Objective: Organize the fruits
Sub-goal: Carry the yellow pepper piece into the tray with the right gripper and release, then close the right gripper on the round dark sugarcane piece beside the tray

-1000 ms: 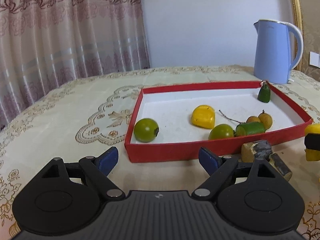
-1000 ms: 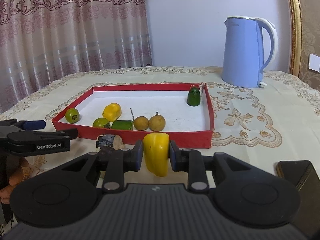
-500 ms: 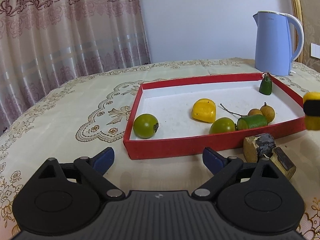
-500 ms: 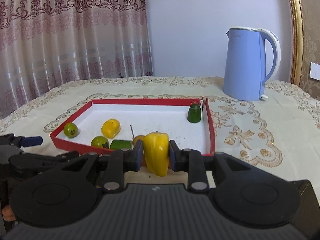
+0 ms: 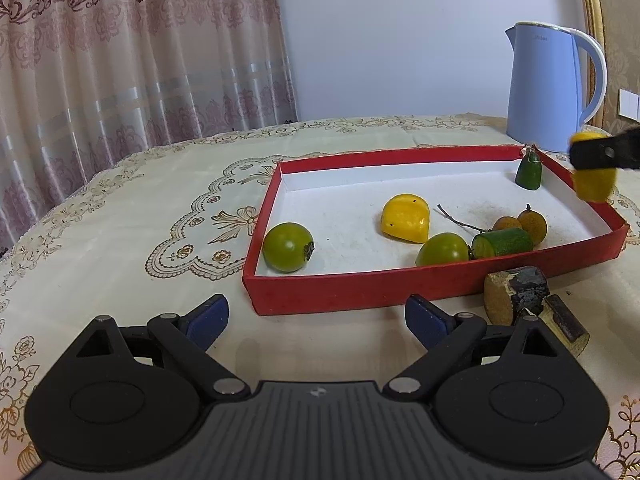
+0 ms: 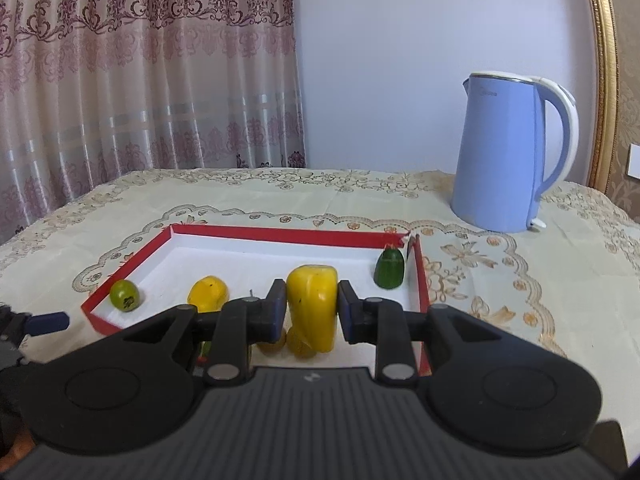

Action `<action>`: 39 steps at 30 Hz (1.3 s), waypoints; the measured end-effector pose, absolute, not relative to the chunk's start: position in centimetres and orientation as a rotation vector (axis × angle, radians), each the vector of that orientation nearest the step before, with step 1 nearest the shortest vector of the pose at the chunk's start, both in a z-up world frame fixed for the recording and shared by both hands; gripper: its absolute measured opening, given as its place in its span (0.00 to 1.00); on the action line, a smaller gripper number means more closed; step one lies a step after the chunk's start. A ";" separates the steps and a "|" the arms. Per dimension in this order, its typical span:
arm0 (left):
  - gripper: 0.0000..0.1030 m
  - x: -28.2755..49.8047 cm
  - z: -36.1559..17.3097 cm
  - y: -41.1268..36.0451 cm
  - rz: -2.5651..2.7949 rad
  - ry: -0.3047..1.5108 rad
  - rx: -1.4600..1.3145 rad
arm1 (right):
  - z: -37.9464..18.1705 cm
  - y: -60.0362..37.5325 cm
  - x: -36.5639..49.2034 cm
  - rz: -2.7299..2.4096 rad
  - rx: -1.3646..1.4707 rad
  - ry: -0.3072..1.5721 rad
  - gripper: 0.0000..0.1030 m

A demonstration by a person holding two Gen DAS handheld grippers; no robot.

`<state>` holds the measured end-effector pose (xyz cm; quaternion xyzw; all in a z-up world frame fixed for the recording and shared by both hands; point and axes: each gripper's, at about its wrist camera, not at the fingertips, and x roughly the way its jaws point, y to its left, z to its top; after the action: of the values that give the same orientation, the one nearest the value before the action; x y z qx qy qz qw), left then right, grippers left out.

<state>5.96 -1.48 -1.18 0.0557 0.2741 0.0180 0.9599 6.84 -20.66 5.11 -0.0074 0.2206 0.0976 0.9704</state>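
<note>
A red tray (image 5: pixel 360 290) (image 6: pixel 280 235) with a white floor lies on the tablecloth. In it are a green round fruit (image 5: pixel 288 247) (image 6: pixel 125 295), a yellow pepper piece (image 5: pixel 405 218) (image 6: pixel 207 293), another green fruit (image 5: pixel 442 249), a green cucumber chunk (image 5: pixel 502 242), two brown longans (image 5: pixel 532 222) and a green pepper piece (image 5: pixel 529 173) (image 6: pixel 389 267). My right gripper (image 6: pixel 312 312) is shut on a yellow pepper (image 6: pixel 313 306) (image 5: pixel 594 184), raised over the tray's near right part. My left gripper (image 5: pixel 316 316) stands open and empty before the tray's near wall.
A blue kettle (image 5: pixel 550 88) (image 6: pixel 508 152) stands behind the tray at the right. Two bark-covered wood pieces (image 5: pixel 516 290) lie on the cloth just outside the tray's near right corner. Curtains hang behind the table on the left.
My right gripper has risen and moved toward the tray with the yellow pepper. My left gripper's jaws have spread a little wider; that hand stays where it was.
</note>
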 end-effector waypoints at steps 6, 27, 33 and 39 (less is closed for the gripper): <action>0.93 5.9 -1.2 -1.4 0.035 0.551 0.108 | 5.2 -19.9 10.5 0.182 -0.041 0.477 0.25; 0.93 5.8 -1.1 -1.1 0.042 0.538 0.075 | 4.0 -20.0 12.4 0.110 0.051 0.499 0.81; 0.93 5.8 -1.0 -1.0 0.045 0.533 0.069 | 5.3 -20.5 4.2 0.110 0.093 0.401 1.00; 0.93 5.8 -0.9 -0.2 0.076 0.538 0.023 | 3.0 -19.2 0.2 0.136 0.009 0.435 1.00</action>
<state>5.82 -0.24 -0.95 0.0111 0.2655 0.0377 0.9633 0.17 -19.17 3.03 0.0042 0.2154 0.0675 0.9742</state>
